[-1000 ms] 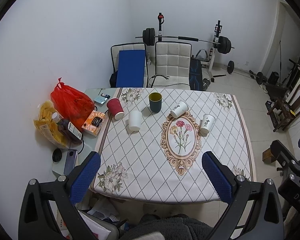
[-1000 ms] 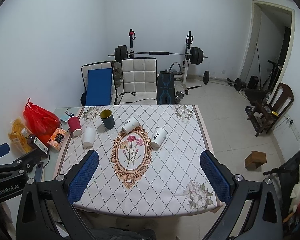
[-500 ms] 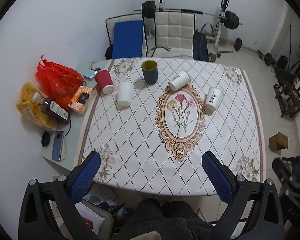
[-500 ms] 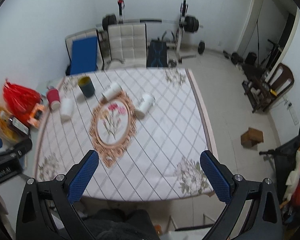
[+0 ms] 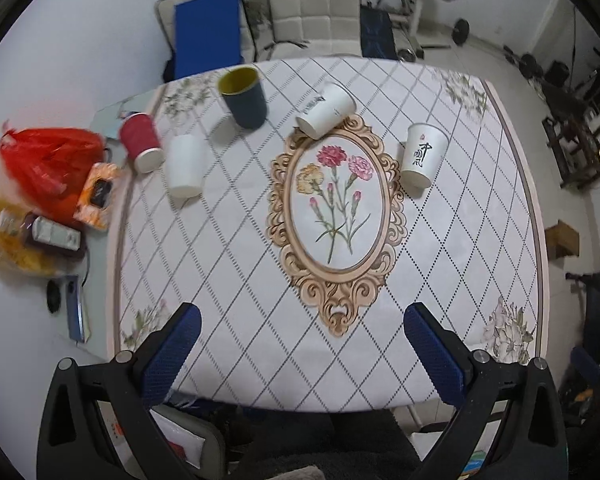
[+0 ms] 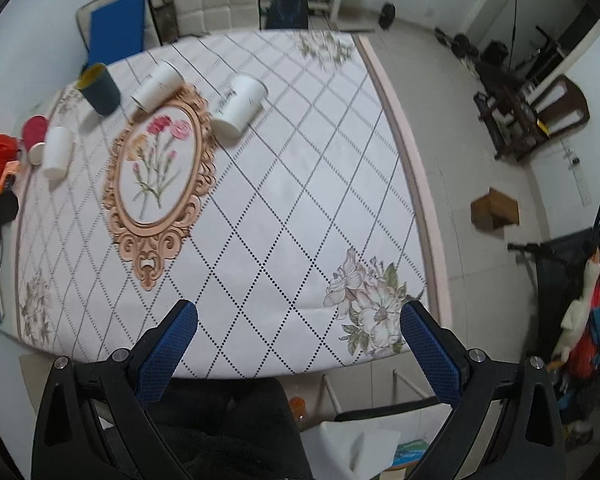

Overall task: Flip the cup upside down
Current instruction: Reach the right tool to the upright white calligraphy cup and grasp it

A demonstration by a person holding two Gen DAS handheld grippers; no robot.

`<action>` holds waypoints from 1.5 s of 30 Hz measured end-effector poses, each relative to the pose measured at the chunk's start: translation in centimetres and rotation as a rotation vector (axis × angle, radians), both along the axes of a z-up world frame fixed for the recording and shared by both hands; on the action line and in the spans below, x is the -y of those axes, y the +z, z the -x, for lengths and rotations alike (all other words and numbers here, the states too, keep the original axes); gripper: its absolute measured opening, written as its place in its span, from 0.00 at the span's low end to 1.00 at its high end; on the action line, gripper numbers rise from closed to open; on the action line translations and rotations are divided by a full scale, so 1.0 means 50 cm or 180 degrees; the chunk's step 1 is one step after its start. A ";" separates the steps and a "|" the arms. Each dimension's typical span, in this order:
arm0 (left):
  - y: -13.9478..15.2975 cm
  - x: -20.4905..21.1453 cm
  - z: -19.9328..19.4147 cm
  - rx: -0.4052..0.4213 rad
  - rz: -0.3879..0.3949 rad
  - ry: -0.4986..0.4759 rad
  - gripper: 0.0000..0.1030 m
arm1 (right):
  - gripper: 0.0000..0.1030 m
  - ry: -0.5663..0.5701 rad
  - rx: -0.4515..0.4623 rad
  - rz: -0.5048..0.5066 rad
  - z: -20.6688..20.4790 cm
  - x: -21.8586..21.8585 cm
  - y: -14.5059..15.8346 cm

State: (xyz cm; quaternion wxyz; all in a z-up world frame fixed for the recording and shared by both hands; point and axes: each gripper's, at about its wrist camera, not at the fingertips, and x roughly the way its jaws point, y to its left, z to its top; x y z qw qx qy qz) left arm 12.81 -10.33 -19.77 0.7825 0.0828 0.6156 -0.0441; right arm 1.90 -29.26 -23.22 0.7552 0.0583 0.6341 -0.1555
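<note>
The surface (image 5: 260, 320), under a diamond-patterned cloth with an oval flower medallion (image 5: 336, 220), lies ahead of and below both tongs, the left tongs (image 5: 300, 354) and the right tongs (image 6: 298, 346) each spread wide and holding nothing. Far ahead of the left tongs stand a dark blue cup (image 5: 244, 98) mouth up, a plain white cup (image 5: 185, 166) and a red cup (image 5: 141, 142) to its left. A white cup lying on its side (image 5: 326, 110) rests at the medallion's far end, and a printed white cup (image 5: 422, 156) stands ahead to the right.
</note>
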 end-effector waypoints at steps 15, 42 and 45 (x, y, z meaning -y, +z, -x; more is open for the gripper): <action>-0.147 0.109 -0.258 -0.0312 -0.0060 -0.0286 1.00 | 1.00 -0.0330 -0.0413 -0.0132 -0.182 0.065 -0.215; -0.388 0.399 -0.402 -0.1011 0.0055 -0.1420 0.94 | 1.00 -0.0823 -0.0546 -0.0422 -0.356 0.255 -0.357; -0.411 0.419 -0.401 -0.1034 -0.0027 -0.1509 0.94 | 1.00 -0.0850 -0.0554 -0.0439 -0.353 0.273 -0.362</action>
